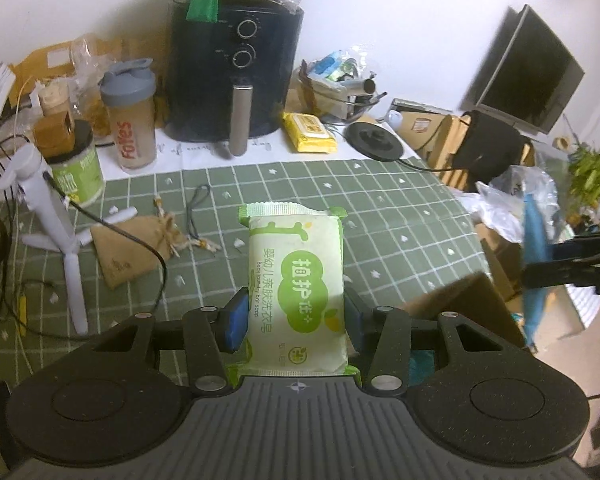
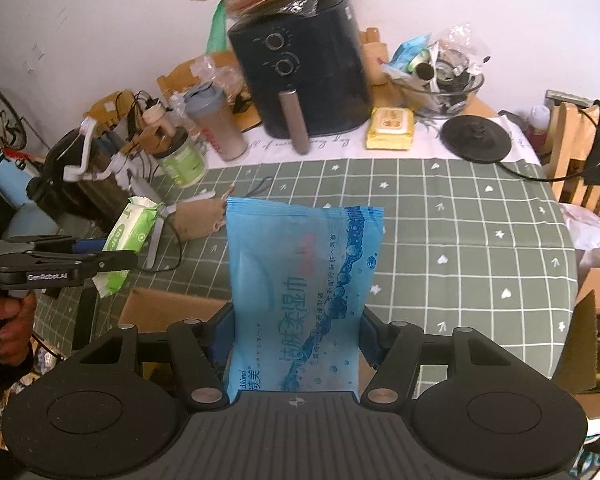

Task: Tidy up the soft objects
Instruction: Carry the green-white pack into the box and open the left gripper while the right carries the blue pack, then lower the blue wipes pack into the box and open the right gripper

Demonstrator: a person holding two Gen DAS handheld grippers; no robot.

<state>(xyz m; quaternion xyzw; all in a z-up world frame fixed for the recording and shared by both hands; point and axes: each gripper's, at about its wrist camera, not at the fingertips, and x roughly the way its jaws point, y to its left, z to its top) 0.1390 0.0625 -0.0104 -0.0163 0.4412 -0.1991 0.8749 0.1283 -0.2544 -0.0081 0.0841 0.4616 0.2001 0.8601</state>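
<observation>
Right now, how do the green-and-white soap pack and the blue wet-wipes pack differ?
The green-and-white soap pack is a narrow, firm-looking bar; the blue wet-wipes pack is wider and flatter. The soap pack sits in the left tongs, the wipes pack in the right tongs. Both are printed plastic wrappers, gripped by their sides and held above the green checked tablecloth.

Your left fingers (image 1: 240, 320) have the soap pack (image 1: 296, 280) between them, pouch (image 1: 134, 246) ahead-left on table (image 1: 400, 216). Wipes pack (image 2: 300, 292) between your right fingers (image 2: 370, 340), air fryer (image 2: 304, 68) beyond.
</observation>
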